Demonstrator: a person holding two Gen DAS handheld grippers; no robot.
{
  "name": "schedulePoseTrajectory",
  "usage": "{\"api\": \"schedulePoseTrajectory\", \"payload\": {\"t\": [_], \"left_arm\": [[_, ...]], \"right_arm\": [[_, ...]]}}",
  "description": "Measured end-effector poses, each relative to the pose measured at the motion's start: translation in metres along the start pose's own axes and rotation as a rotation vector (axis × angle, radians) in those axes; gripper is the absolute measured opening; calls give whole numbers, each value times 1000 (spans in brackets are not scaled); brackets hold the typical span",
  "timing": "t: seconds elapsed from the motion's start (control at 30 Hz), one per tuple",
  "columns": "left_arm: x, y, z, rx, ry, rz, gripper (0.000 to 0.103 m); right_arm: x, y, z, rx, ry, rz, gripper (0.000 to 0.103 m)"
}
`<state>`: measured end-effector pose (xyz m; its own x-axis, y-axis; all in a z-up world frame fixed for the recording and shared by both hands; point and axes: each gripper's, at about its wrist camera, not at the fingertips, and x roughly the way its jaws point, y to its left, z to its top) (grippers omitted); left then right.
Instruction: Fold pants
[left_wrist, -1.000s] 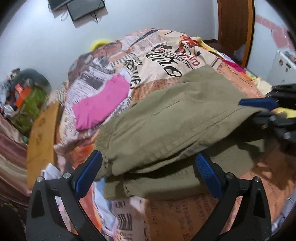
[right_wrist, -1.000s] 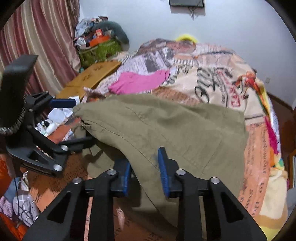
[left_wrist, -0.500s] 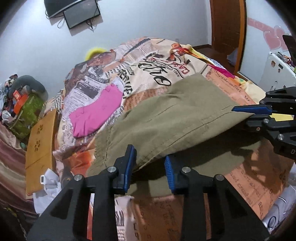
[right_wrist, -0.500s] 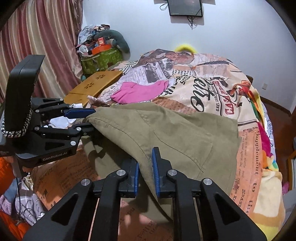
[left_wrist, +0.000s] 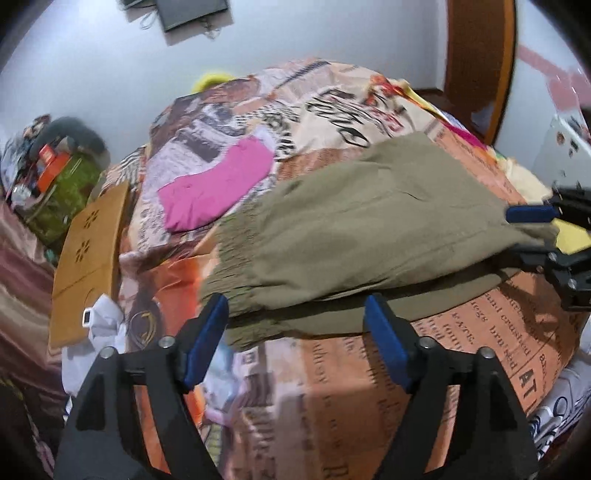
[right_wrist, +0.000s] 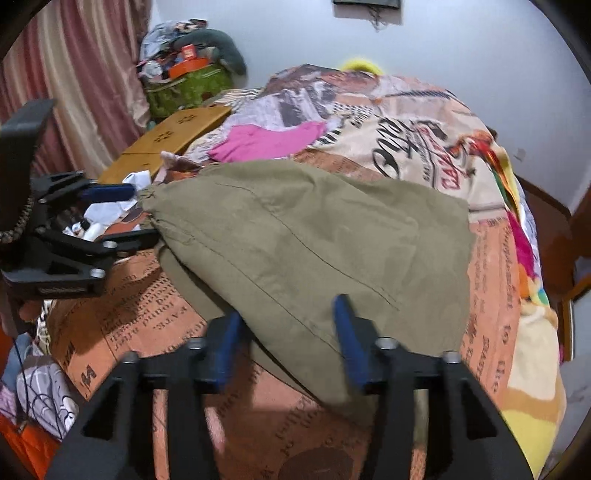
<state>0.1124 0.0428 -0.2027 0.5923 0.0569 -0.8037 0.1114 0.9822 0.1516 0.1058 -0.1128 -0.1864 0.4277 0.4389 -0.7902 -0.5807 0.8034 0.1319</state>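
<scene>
Folded olive cotton pants on printed bedspread: left gripper, right gripper jaws opening, fabric between, unpinched (release cleanly, lift away without snagging top layer).

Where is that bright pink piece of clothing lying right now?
The pink garment lies flat on the printed bedspread, just beyond the olive pants, toward the wooden board at the bed's left edge in both wrist views.

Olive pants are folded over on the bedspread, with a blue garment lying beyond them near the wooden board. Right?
Not quite: the garment beyond the olive pants is pink, not blue, as the left wrist view shows. The pants do lie folded on the bedspread, near the wooden board.
</scene>
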Motion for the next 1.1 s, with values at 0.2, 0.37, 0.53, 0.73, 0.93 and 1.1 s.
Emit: {"api": "schedulePoseTrajectory", "payload": {"t": [0.2, 0.37, 0.53, 0.73, 0.93, 1.1], "left_arm": [[-12, 42, 4, -127, -28, 26, 91], [0, 74, 12, -213, -21, 83, 95], [31, 100, 11, -349, 52, 6, 96], [62, 99, -3, -404, 131, -79, 96], [71, 88, -15, -425, 176, -235, 67], [65, 83, -11, -411, 158, -261, 48]], "right_arm": [[-19, -7, -6, 50, -16, 4, 56], [-35, -23, -10, 127, -49, -25, 56], [-42, -49, -22, 233, -43, -77, 57], [-36, -77, -51, 417, 17, -71, 57], [-23, -79, -63, 469, 32, -35, 57], [-24, -76, -66, 441, 0, -60, 43]]}}
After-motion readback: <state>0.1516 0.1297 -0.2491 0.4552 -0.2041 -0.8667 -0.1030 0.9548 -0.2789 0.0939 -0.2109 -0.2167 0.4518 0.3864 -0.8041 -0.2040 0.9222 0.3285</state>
